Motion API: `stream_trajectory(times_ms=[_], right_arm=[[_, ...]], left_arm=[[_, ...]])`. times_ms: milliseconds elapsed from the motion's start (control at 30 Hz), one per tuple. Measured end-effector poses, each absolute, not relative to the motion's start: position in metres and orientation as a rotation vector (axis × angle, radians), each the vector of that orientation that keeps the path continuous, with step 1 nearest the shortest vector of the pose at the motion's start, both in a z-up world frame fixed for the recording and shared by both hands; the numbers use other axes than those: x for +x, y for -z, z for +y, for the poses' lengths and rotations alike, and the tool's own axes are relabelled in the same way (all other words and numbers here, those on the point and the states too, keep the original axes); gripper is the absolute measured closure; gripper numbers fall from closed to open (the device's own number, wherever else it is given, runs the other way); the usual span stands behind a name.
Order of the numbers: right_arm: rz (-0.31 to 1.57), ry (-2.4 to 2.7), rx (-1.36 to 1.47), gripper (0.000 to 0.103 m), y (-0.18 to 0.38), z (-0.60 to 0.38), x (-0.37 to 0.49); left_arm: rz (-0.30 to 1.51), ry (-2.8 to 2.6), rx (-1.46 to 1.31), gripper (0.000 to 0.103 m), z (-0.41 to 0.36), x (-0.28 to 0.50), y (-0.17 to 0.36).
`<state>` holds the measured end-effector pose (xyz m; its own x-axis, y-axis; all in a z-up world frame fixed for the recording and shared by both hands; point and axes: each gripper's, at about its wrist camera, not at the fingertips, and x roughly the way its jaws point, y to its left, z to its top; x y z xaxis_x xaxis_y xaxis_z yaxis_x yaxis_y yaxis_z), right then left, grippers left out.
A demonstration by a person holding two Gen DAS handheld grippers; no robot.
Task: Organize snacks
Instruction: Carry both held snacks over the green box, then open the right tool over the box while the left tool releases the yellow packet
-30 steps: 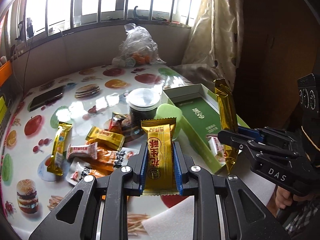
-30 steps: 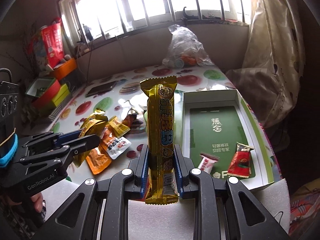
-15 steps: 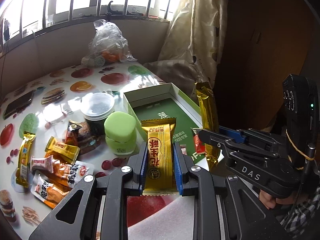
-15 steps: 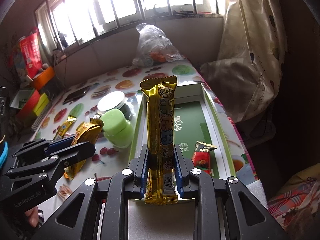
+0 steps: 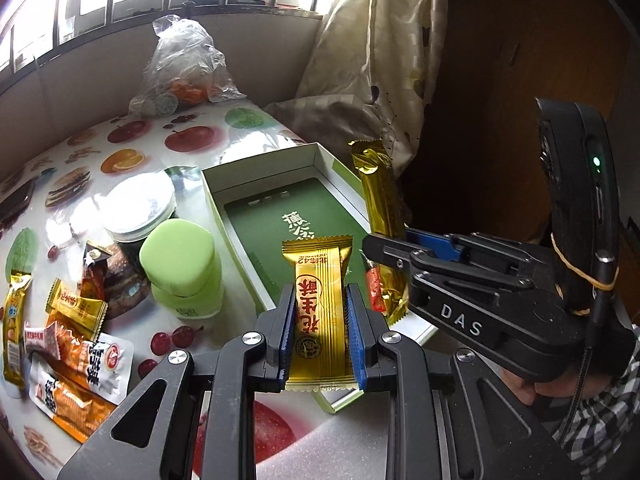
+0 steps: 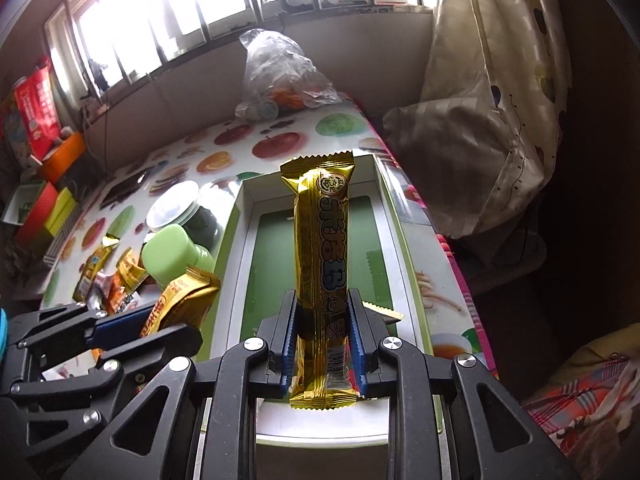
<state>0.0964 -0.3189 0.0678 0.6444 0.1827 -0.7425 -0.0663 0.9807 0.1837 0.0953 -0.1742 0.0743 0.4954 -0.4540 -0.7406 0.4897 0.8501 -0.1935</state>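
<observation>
My left gripper [image 5: 320, 320] is shut on a short yellow snack packet [image 5: 318, 300] with red characters, held over the near left part of the open green-and-white box [image 5: 264, 208]. My right gripper [image 6: 322, 328] is shut on a long gold snack bar [image 6: 322, 248] standing upright above the same box [image 6: 240, 248]. In the left wrist view the right gripper [image 5: 384, 248] and its gold bar [image 5: 382, 200] hang over the box's right side. The right wrist view shows the left gripper [image 6: 152, 320] with the yellow packet [image 6: 184, 300] at the box's left edge. A small red packet [image 5: 375, 292] lies in the box.
Several loose snack packets [image 5: 76, 344] lie on the fruit-print tablecloth at the left. A light green jar [image 5: 180, 268] and a white-lidded jar [image 5: 138, 208] stand beside the box. A clear plastic bag [image 5: 184, 68] sits at the far edge. A curtain [image 6: 492, 120] hangs right of the table.
Both grippers have moved right and a little down, from over the loose snacks to above the box, each still holding its packet. The box now fills more of both views.
</observation>
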Motion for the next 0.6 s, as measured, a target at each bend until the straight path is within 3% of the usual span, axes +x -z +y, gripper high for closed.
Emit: stream_trajectory(times_ms=[600], right_arm=[[0.918,-0.179,0.134,0.081,-0.043,-0.332,0.127]], left_arm=[[0.958,0.567,0.095,0.078,-0.2,0.101,-0.048]])
